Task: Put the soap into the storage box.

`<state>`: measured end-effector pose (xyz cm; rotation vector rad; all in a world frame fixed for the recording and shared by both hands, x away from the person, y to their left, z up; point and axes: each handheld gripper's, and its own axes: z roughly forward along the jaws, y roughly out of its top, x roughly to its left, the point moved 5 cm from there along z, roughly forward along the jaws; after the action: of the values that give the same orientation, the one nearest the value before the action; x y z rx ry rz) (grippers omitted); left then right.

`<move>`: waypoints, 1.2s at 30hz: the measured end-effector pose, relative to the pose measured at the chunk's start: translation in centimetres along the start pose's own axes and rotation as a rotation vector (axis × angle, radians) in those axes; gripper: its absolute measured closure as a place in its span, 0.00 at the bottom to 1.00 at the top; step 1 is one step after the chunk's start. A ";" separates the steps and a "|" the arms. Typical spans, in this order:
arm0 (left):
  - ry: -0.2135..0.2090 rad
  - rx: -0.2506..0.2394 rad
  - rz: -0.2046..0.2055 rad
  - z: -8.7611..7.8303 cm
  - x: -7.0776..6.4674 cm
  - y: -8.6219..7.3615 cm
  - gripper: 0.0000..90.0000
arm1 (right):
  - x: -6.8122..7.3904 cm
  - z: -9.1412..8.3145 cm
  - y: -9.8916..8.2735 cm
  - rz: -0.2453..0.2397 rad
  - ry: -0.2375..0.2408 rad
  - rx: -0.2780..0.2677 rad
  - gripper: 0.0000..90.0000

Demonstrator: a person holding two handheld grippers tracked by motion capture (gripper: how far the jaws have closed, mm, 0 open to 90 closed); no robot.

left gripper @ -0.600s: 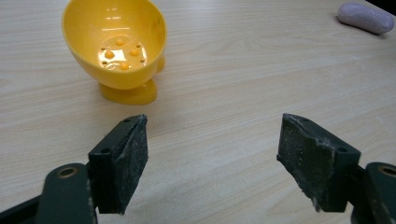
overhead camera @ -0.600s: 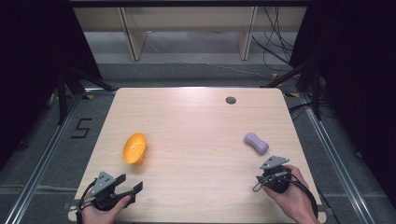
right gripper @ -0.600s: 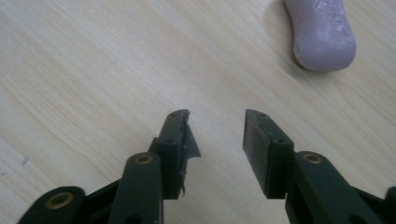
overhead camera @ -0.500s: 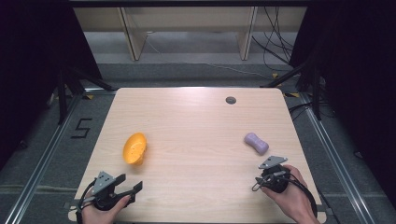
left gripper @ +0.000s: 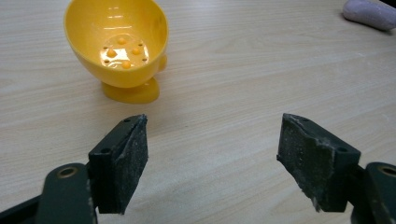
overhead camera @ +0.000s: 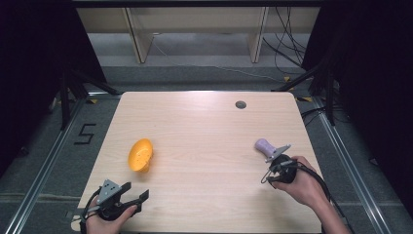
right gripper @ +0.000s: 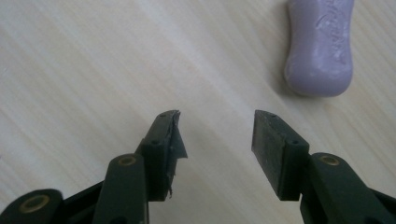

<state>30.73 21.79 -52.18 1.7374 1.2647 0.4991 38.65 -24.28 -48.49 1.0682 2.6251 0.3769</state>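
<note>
**A:** Count the desk [overhead camera: 204, 126] for me.

**B:** One yellow cup [overhead camera: 140, 155], one purple soap [overhead camera: 264, 145] and one small grey disc [overhead camera: 240, 104]. You have two claws, one in each hand.

**A:** Where do they lie?

**B:** The cup is on the left half, nearer the near edge than the far one. It is tipped over, with its mouth towards your left claw [overhead camera: 136, 190]. Inside it you can see a handful of small dots, but I cannot tell whether they are holes. The soap lies flat close to the right edge, about midway along it. The disc is near the far edge, a little right of the middle.

**A:** And my left claw?

**B:** It sits at the near left corner. Its jaws are spread wide with nothing between them, only bare wood. The cup is a short way ahead of them and well clear.

**A:** The right claw?

**B:** Your right claw [overhead camera: 271, 158] is by the right edge, just on the near side of the soap. Its jaws stand apart with a gap narrower than the left's, and they grip nothing. In the right gripper view the soap lies just ahead and off to one side of the jaws, not touching them.
</note>
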 end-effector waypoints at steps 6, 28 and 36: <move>-0.013 -0.001 -0.006 0.0 -0.3 -0.1 0.26 | -2.1 0.0 1.7 0.004 -0.004 0.020 0.57; -0.025 -0.001 -0.003 0.0 -0.2 -0.1 0.26 | -6.9 2.9 6.6 0.004 -0.012 0.069 0.53; -0.026 0.001 0.001 0.0 -0.2 -0.1 0.25 | -7.6 4.1 7.1 0.009 0.003 0.105 0.50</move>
<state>30.58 21.59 -52.27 1.7399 1.2463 0.4749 49.87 -24.20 -48.69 1.1126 2.6692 0.2448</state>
